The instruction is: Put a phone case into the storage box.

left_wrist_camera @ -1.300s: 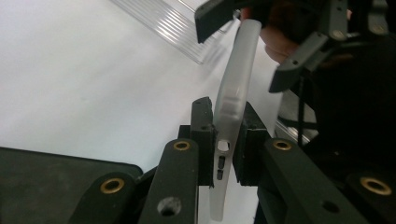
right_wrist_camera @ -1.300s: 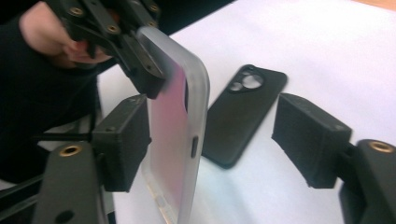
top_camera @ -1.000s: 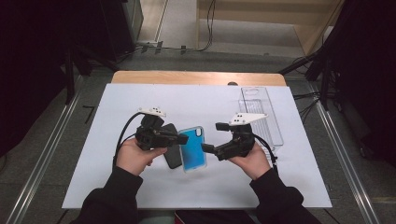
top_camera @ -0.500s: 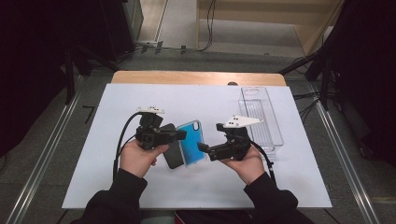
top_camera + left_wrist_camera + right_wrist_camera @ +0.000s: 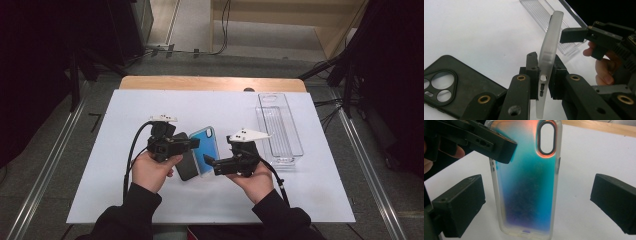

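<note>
Left gripper [image 5: 192,143]: jaws clamped on the long side edge of the blue phone case [image 5: 207,150], near its button cut-outs. Case is held up off the white table sheet [image 5: 150,200], tilted, camera hole at the far end.

Right gripper [image 5: 209,161]: jaws wide apart, one either side of the blue phone case, neither touching it in the right gripper view. It sits just on the near-right of the case, pointed at it.

Black phone case [image 5: 186,162] lies flat on the sheet, just left of the blue one and partly under it from above, camera ring showing.

Step in hand, as I judge it: a hand-over or two-handed hold of the blue case. To do it well, bring the right jaws square across the case's width, low on the body and clear of the left jaws, and close before the left lets go; soft rim may flex.

Clear ribbed tray [image 5: 279,127] stands well right of the blue case, empty.

Surroundings: wooden table edge [image 5: 210,83] beyond the sheet, grey floor, cables, dark curtains.
</note>
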`<state>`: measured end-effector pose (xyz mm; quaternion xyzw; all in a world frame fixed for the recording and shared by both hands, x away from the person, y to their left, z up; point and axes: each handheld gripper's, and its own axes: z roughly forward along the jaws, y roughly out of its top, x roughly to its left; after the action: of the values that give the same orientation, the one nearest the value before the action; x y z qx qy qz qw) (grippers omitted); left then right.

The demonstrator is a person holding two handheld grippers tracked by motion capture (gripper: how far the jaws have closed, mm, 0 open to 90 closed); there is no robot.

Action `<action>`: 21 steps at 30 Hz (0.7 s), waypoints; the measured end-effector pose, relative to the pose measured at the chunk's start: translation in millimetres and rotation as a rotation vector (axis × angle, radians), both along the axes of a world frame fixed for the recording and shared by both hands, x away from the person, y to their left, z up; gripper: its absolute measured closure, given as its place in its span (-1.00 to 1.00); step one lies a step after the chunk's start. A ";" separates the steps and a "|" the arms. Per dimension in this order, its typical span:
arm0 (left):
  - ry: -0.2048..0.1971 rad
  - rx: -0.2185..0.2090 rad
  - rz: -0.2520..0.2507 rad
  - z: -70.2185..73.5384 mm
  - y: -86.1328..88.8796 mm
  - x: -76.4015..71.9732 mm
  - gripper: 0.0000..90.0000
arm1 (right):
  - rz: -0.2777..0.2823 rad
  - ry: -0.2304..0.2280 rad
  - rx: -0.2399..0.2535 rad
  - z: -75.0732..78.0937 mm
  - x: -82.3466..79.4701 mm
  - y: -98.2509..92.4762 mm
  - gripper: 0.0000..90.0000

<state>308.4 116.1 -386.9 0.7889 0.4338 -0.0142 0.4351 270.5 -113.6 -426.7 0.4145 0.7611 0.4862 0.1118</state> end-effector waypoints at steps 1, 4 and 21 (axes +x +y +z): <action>0.002 0.002 -0.001 -0.4 -1.2 -0.5 0.81 | 0.000 0.000 -0.002 -0.2 -0.3 1.1 -1.00; 0.003 0.001 -0.003 -1.1 -3.6 -1.6 0.81 | -0.003 -0.004 -0.010 -2.4 -0.7 5.0 -1.00; 0.009 -0.015 -0.036 -1.9 -18.1 -9.9 0.80 | -0.039 0.021 -0.023 -9.0 -0.5 15.7 -0.95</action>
<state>298.5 97.9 -388.8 0.7934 0.4212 -0.0288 0.4385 270.0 -97.9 -435.7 0.4331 0.7594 0.4709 0.1181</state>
